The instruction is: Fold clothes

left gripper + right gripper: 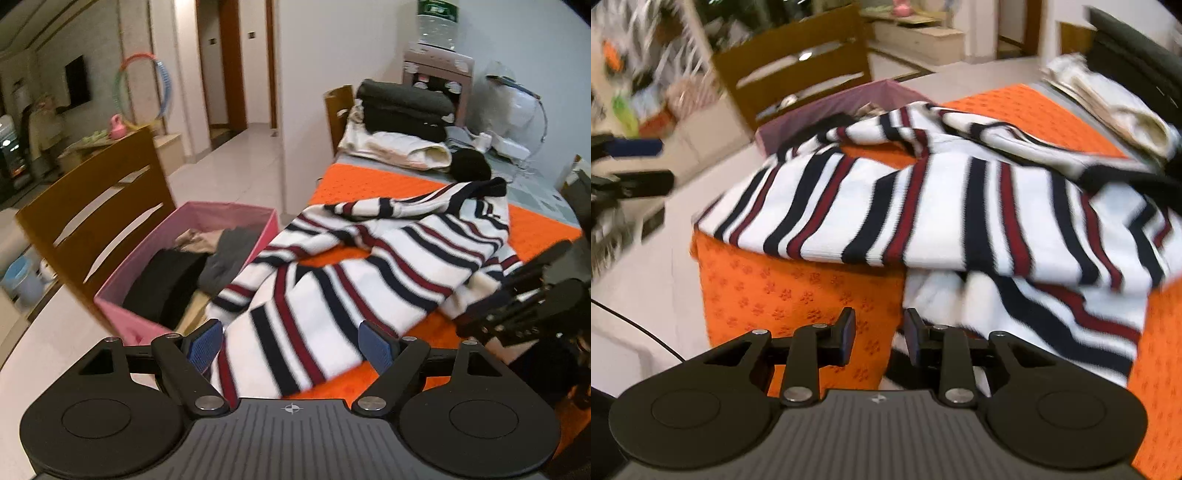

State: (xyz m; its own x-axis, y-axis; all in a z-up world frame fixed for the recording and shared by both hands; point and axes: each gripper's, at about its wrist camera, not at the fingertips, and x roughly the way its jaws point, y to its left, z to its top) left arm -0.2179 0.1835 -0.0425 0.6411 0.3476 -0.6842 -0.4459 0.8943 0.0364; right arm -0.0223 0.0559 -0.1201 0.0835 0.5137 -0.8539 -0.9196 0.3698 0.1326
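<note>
A white sweater (pixel 332 273) with navy and dark red stripes lies crumpled on the orange mat (pixel 369 184); one part hangs over the mat's near edge (pixel 1015 314). My left gripper (pixel 291 347) is open wide above the sweater's near hem, and its blue pads (pixel 205 345) do not press on the cloth. My right gripper (pixel 879 336) is partly open in front of the table's corner, with a gap and nothing between its pads; the hanging sweater is just to its right. The right gripper (pixel 535 302) shows at the right edge of the left wrist view, the left gripper (pixel 631 166) at the left edge of the right wrist view.
A pink fabric box (pixel 236 218) with dark folded clothes stands left of the table, by a wooden chair (pixel 92 221). A stack of folded garments (pixel 402 122) and a black item (pixel 469 164) lie at the table's far end. Pale tiled floor lies beyond.
</note>
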